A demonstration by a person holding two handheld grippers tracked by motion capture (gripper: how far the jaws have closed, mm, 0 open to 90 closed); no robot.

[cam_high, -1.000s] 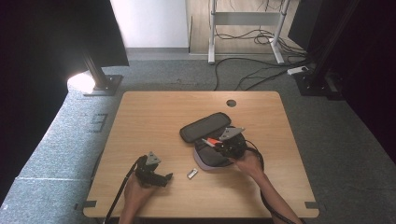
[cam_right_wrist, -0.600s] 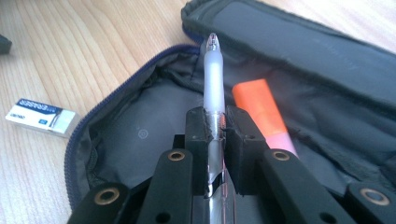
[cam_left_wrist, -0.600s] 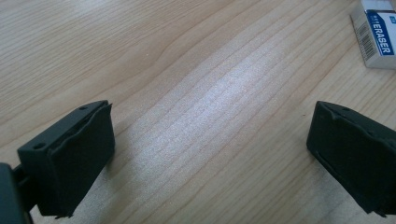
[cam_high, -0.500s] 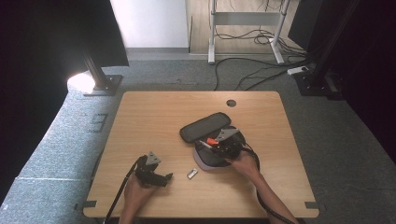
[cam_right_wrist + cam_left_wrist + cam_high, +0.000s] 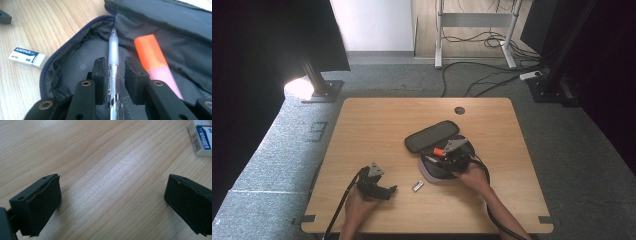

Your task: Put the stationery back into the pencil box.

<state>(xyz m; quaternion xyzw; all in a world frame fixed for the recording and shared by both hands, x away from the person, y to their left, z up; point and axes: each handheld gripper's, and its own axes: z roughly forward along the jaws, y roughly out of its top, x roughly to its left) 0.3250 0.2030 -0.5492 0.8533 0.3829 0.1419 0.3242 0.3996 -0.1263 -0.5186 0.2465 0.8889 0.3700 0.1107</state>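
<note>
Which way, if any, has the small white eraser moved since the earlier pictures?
No. The small white eraser keeps its place below-left of the table's round hole.

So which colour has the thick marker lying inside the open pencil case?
Orange cap, pink body: the thick marker shows best in the right gripper view.

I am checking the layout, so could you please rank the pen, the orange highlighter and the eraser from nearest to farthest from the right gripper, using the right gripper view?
1. Pen: between the jaws.
2. Orange highlighter: beside it, in the case.
3. Eraser: outside, on the table.
</note>
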